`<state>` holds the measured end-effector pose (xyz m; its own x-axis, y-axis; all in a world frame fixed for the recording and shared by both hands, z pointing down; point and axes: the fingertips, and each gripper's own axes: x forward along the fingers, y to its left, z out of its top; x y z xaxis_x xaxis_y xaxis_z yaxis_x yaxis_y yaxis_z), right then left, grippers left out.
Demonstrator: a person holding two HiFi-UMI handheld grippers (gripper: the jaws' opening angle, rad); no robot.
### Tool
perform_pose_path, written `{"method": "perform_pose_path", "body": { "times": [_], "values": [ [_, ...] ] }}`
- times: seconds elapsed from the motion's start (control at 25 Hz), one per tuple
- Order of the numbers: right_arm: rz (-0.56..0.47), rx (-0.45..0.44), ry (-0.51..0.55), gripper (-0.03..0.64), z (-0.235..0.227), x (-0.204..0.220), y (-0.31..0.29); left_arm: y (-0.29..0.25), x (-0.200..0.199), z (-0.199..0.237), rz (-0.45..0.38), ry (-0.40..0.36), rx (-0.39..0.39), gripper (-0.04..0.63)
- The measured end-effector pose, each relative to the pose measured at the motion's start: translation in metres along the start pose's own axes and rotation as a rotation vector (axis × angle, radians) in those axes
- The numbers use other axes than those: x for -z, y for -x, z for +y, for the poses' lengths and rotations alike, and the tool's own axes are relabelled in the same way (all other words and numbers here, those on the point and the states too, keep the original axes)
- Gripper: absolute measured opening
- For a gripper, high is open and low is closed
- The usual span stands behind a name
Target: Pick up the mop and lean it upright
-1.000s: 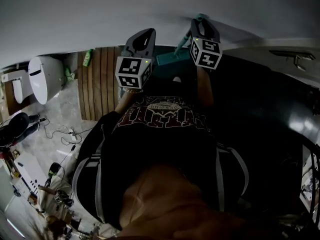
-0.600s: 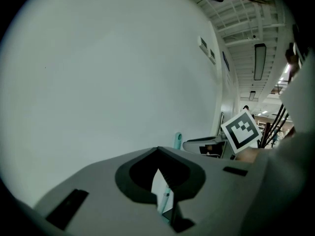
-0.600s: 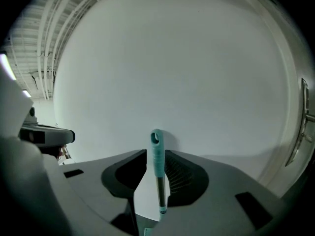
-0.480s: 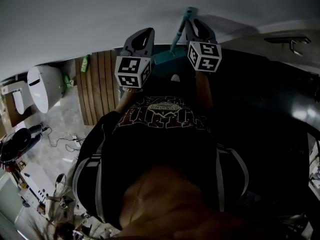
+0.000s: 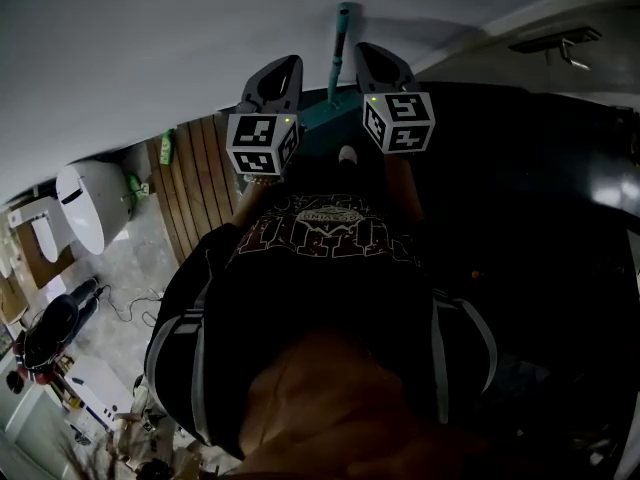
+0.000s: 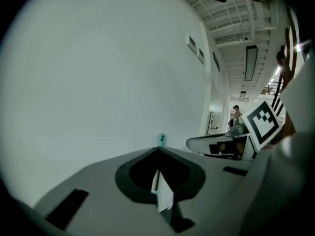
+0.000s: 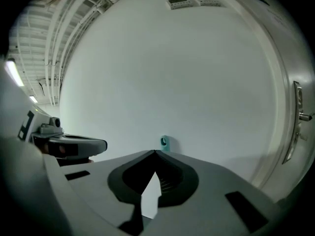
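Note:
The teal mop stands against the white wall: its handle (image 5: 343, 40) rises between my two grippers and its head (image 5: 322, 116) sits low at the wall's foot. My left gripper (image 5: 289, 64) is just left of the handle, my right gripper (image 5: 364, 52) just right of it, neither touching it. In the left gripper view the jaws (image 6: 158, 149) meet at the tip with nothing between them, and the handle's top (image 6: 160, 139) pokes up beyond. The right gripper's jaws (image 7: 155, 152) are likewise shut and empty, with the handle's top (image 7: 164, 142) just past them.
A white toilet (image 5: 88, 200) and a wooden slat mat (image 5: 200, 173) lie to the left. Cables and clutter (image 5: 55, 343) cover the lower left floor. A door with a lever handle (image 7: 301, 116) is on the right. A person (image 6: 236, 113) stands far down the corridor.
The mop handle has swung from a tilt beside the right gripper to nearly upright against the wall. The right gripper has come off the handle, which now stands between the two grippers.

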<state>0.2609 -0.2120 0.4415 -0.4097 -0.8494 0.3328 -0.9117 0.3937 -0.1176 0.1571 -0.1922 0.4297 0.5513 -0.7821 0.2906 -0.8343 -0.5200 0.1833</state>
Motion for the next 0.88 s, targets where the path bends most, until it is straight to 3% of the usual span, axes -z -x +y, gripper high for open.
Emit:
{"method": "perform_pose_path", "body": {
  "times": [0.88],
  "values": [
    [0.007, 0.056, -0.042, 0.018, -0.012, 0.015, 0.067, -0.017, 0.003, -0.068, 0.014, -0.026, 0.132, 0.046]
  ]
}}
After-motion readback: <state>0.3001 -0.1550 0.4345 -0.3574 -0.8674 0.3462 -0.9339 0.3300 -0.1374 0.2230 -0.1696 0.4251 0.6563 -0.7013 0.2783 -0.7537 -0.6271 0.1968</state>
